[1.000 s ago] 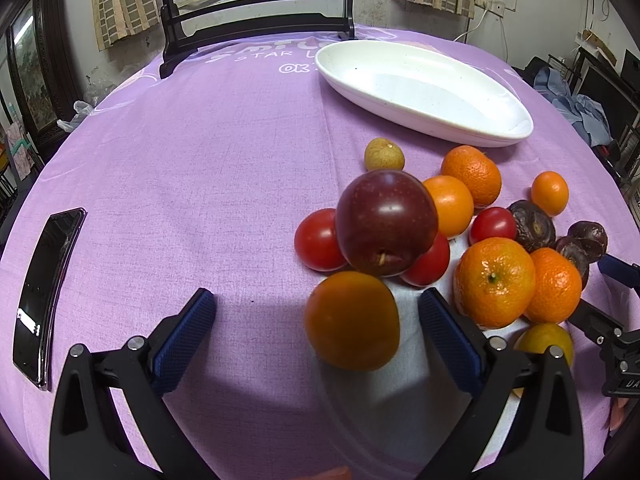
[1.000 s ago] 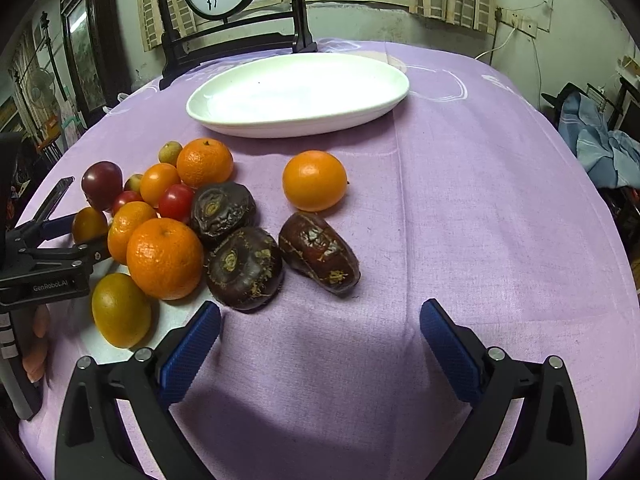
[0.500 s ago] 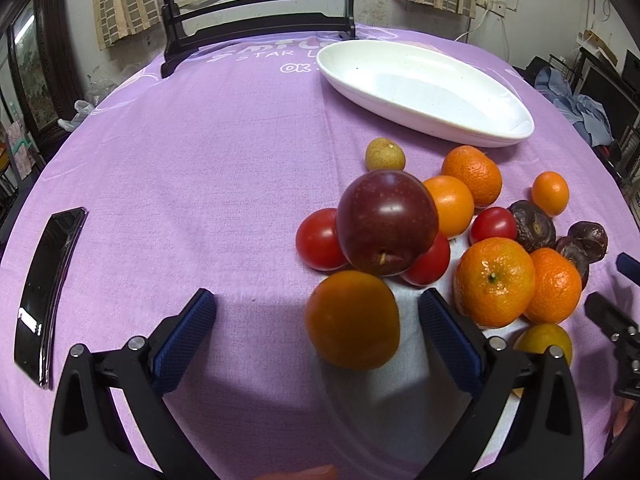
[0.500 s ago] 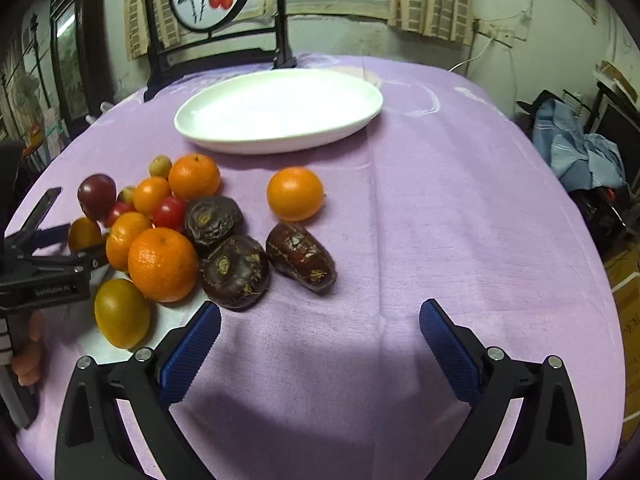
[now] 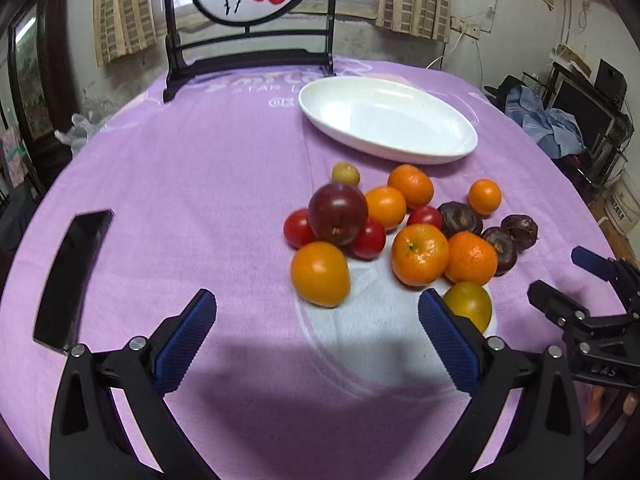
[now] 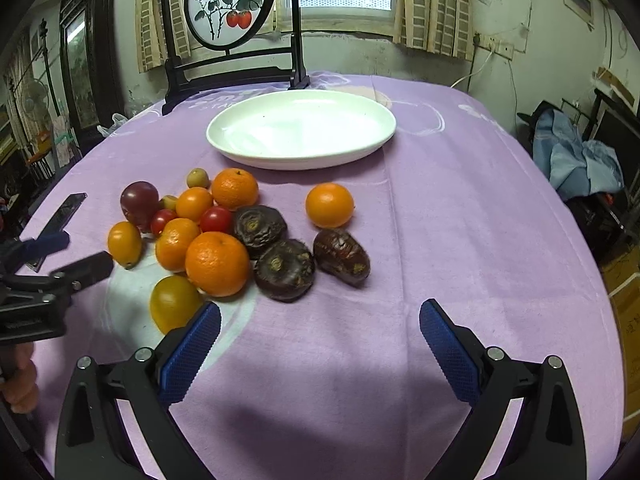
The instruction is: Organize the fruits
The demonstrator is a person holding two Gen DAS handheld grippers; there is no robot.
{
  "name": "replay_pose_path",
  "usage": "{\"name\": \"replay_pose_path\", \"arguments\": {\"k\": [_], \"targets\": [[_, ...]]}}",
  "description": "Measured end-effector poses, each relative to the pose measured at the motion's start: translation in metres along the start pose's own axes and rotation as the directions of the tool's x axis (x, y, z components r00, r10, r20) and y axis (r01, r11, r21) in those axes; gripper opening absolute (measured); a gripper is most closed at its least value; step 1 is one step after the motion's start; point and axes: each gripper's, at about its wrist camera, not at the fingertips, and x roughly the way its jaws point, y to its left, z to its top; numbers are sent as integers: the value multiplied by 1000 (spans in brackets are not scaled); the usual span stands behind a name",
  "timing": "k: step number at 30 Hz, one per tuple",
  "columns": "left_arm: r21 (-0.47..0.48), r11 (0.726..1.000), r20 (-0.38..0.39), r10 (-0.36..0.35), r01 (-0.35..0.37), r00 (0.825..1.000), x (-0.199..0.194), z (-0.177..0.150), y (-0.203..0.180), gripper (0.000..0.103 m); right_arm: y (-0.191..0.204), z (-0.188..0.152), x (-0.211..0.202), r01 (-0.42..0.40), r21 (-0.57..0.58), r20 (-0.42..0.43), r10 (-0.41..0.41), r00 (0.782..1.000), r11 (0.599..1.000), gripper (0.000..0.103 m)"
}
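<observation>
A pile of fruit lies on the purple cloth: a dark red plum (image 5: 338,214) (image 6: 140,200), red tomatoes (image 5: 369,239), several oranges (image 5: 419,254) (image 6: 217,263), dark wrinkled fruits (image 6: 284,269), a lone orange (image 6: 329,205) and a yellow-green fruit (image 6: 174,302). Behind them sits an empty white oval plate (image 5: 452,148) (image 6: 248,156). My left gripper (image 5: 316,328) stands open, short of an orange-yellow fruit (image 5: 320,273), holding nothing. My right gripper (image 6: 320,336) is open too, above bare cloth right of the pile. Each gripper shows in the other's view: the right gripper (image 5: 572,284) and the left gripper (image 6: 64,256).
A black phone (image 5: 70,276) lies on the cloth at the left. A dark wooden stand with a round painted screen (image 6: 230,4) occupies the table's far edge. Blue clothes (image 6: 576,156) and shelves are off to the right. A hand (image 6: 18,380) grips the left tool.
Both grippers have pulled back and tilted up, so the fruit pile looks farther away and the stand and window come into view. The fruit has not moved.
</observation>
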Motion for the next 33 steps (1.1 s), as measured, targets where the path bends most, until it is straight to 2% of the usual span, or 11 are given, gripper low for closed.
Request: {"name": "replay_pose_path", "arguments": {"k": [2,6,10,12,14,20,24,28,33], "targets": [[-2,1000,2,3,-3,1000,5,-2,0,99,-1,-3,-3,5,10,5,-5,1000,1000,100],[17,998,-11,53,-53,999,15,-3,-6,99,1,-8,-5,28,-3,7,-28,1000,1000,100],[-11,1000,-9,19,-19,1000,15,-5,-1,99,7,-10,-6,30,-11,-7,-30,1000,1000,100],[-8,1000,-10,15,-15,1000,17,-5,-1,99,13,-11,-10,37,-29,7,-37,999,999,100],[-23,1000,-32,-18,18,999,20,-5,2,99,17,-11,-13,48,-44,24,-47,999,998,100],[-39,999,-19,-35,34,999,18,-4,5,99,19,-1,-9,42,-19,27,-41,999,999,100],[-37,999,-13,-29,28,1000,17,-5,5,99,22,9,-10,46,-25,75,-44,996,999,100],[-28,999,-7,-30,30,1000,16,-4,3,99,12,5,0,13,10,89,-14,996,1000,100],[-31,999,41,-6,8,999,8,-3,4,99,-1,3,-5,-98,71,136,88,987,993,100]]}}
